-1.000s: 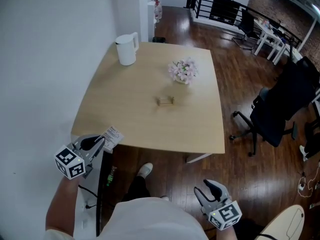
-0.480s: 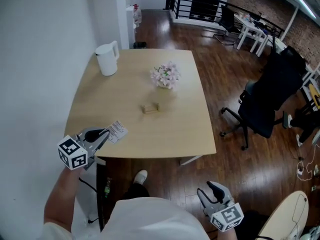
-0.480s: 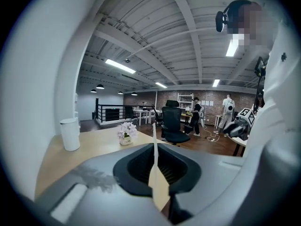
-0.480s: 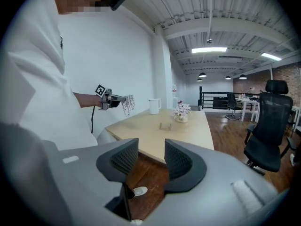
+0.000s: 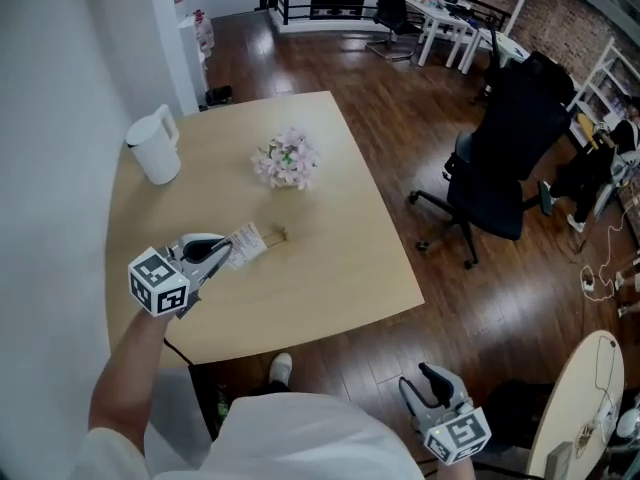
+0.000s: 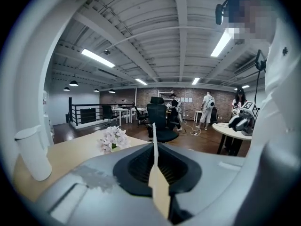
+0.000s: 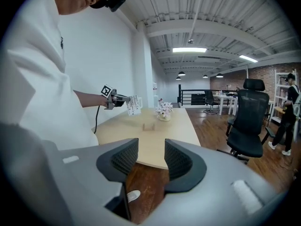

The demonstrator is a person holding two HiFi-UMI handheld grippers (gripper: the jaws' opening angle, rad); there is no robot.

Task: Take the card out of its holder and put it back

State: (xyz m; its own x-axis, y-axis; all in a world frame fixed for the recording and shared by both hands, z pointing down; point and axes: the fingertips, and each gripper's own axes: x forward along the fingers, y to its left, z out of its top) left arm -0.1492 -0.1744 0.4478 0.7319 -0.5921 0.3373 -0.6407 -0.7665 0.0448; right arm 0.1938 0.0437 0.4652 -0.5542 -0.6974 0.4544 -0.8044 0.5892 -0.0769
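My left gripper [image 5: 222, 252] is shut on a white printed card [image 5: 246, 242] and holds it just above the tabletop. The card's far end is close beside a small wooden card holder [image 5: 279, 235]; touching or apart, I cannot tell. In the left gripper view the card [image 6: 154, 140] shows edge-on, pinched between the dark pads. My right gripper [image 5: 421, 380] hangs low by my body, off the table, open with nothing in it. The right gripper view shows its jaws [image 7: 151, 161] apart, and far off the left gripper [image 7: 115, 99], the card [image 7: 133, 105] and the holder [image 7: 149, 126].
A white jug [image 5: 155, 146] stands at the far left of the wooden table [image 5: 330, 288]. A pot of pale pink flowers [image 5: 287, 160] sits behind the holder. A black office chair [image 5: 500, 158] stands on the floor to the right, with people and desks far behind.
My left gripper has carried the card from the table's near left edge inward, up to the holder. The right gripper has stayed low by my side. The head view has swung left.
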